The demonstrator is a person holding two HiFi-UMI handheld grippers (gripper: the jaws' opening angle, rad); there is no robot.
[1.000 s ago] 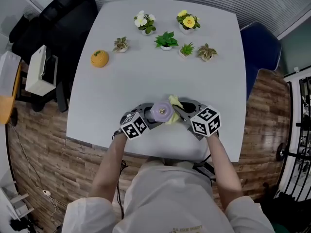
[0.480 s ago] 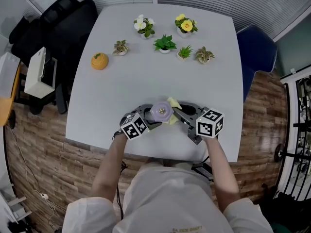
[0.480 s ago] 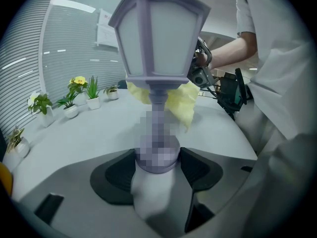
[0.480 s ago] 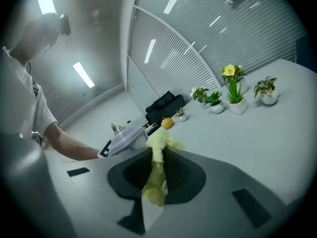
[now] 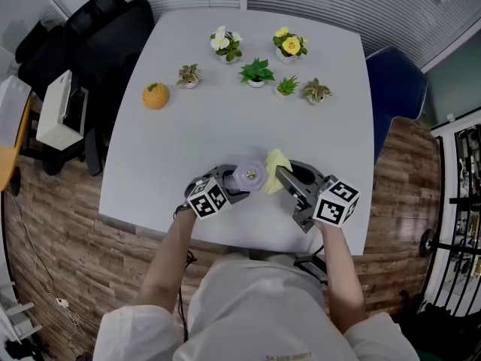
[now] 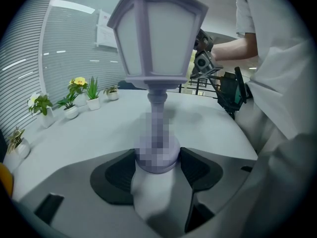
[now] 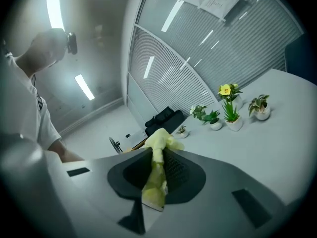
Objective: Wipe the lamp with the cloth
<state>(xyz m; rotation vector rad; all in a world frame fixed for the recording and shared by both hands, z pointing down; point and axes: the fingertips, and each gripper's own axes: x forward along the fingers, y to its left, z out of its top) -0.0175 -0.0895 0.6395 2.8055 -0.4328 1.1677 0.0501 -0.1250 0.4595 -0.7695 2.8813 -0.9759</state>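
White table (image 5: 225, 126) with a purple lamp (image 5: 249, 176) upright near its front edge, the left gripper (image 6: 157, 165) clamped on the lamp's base; just right of the lamp, the right gripper (image 7: 157, 170) pinches a yellow cloth (image 7: 159, 145)

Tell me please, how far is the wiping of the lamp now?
Done: the left tongs grip the lamp by its base, and the right tongs pinch the cloth. In hand: the cloth sits beside the lamp top; contact is unclear. Left: the wiping itself.
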